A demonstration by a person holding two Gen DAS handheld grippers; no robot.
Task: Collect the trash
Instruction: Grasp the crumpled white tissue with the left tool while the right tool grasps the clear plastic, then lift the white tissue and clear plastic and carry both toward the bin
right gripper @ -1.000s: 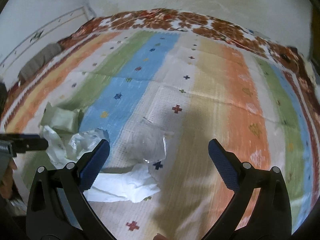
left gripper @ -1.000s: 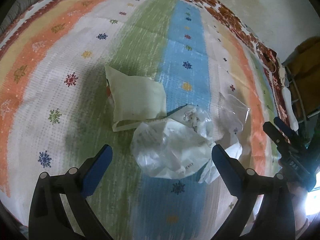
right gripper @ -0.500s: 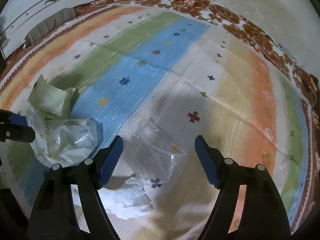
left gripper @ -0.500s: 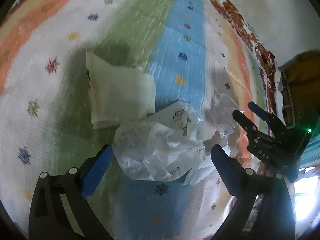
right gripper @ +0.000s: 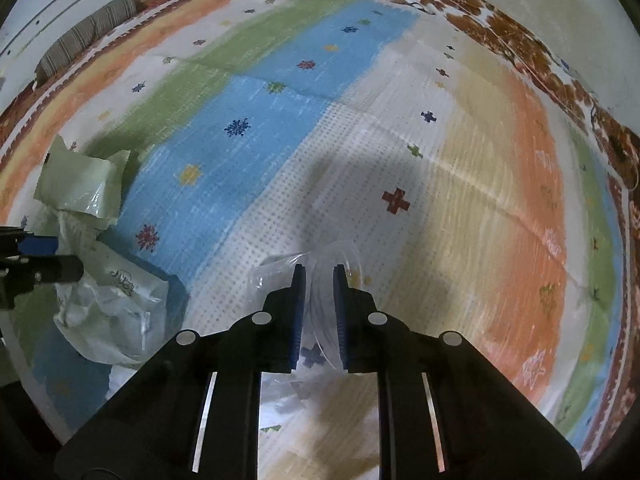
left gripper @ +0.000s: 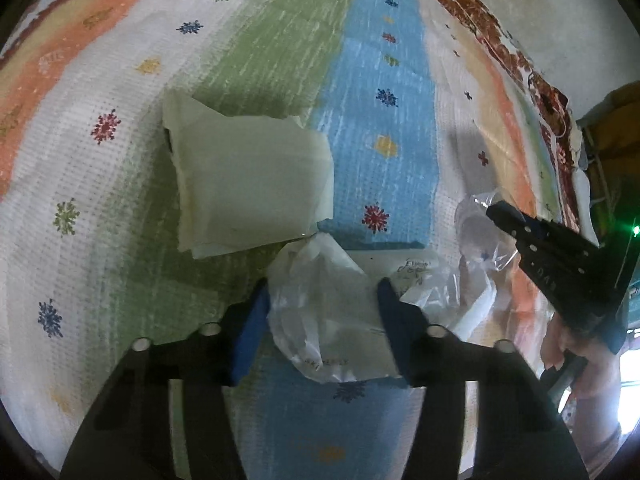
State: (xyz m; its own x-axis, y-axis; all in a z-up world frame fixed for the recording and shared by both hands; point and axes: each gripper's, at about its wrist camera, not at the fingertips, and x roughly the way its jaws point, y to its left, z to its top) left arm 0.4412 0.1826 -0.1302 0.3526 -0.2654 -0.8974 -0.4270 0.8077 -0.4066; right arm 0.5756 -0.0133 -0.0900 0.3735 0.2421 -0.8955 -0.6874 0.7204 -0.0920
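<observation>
My left gripper (left gripper: pixel 323 292) is shut on a crumpled white plastic bag (left gripper: pixel 332 320) lying on the striped bedspread (left gripper: pixel 380 132). A pale green wrapper (left gripper: pixel 248 176) lies just beyond it. My right gripper (right gripper: pixel 319 274) is shut on a clear plastic wrapper (right gripper: pixel 332 312). In the left wrist view the right gripper (left gripper: pixel 552 256) shows at the right, on the clear wrapper (left gripper: pixel 476 232). In the right wrist view the white bag (right gripper: pixel 116 304), the green wrapper (right gripper: pixel 80 188) and the left gripper's fingers (right gripper: pixel 40 270) show at the left.
The bedspread (right gripper: pixel 460 200) has blue, green, orange and white stripes with small flower marks. A red patterned border (right gripper: pixel 500 20) and a pale wall lie beyond it. A white tissue (right gripper: pixel 120 376) lies beside the bag.
Both grippers closed from wide open. The left one moved down and closed on the white bag. The right one moved forward and closed on the clear wrapper.
</observation>
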